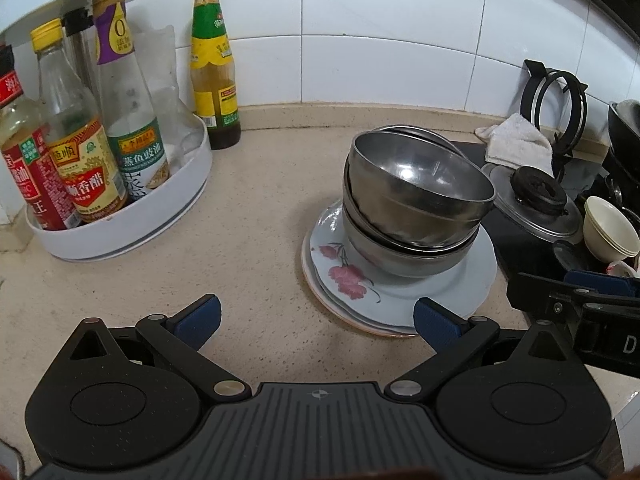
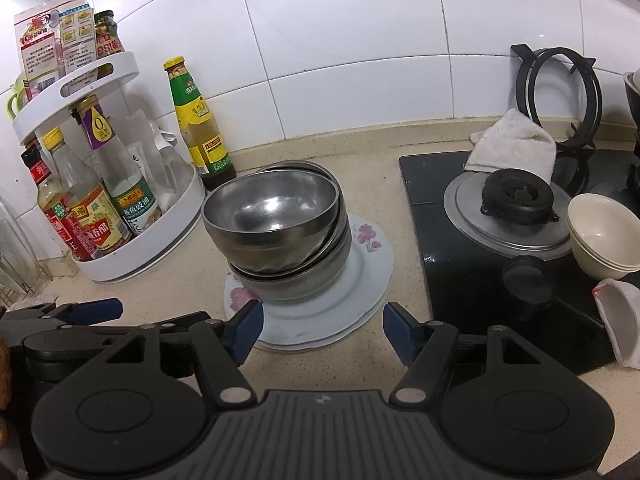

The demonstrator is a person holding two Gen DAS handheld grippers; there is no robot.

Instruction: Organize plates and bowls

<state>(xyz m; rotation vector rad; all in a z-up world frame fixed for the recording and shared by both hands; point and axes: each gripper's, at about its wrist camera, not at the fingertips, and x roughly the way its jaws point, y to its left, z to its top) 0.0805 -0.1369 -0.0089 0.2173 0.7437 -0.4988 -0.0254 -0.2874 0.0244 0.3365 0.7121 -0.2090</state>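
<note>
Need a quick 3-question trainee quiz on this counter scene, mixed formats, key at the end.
1. True or false: the steel bowls sit nested on the plates.
2. Which is the state of the right gripper? A open, B shut on a plate, C shut on a bowl.
3. Fill in: the white cloth lies on the ____.

Key: 1 true. 2 A. 3 stove. The left gripper is likewise open and empty.

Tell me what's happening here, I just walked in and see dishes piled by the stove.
A person holds two grippers over the counter. Both the left gripper and right gripper are open and empty, near the stacked plates that carry nested steel bowls. Cream bowls sit on the stove.
</note>
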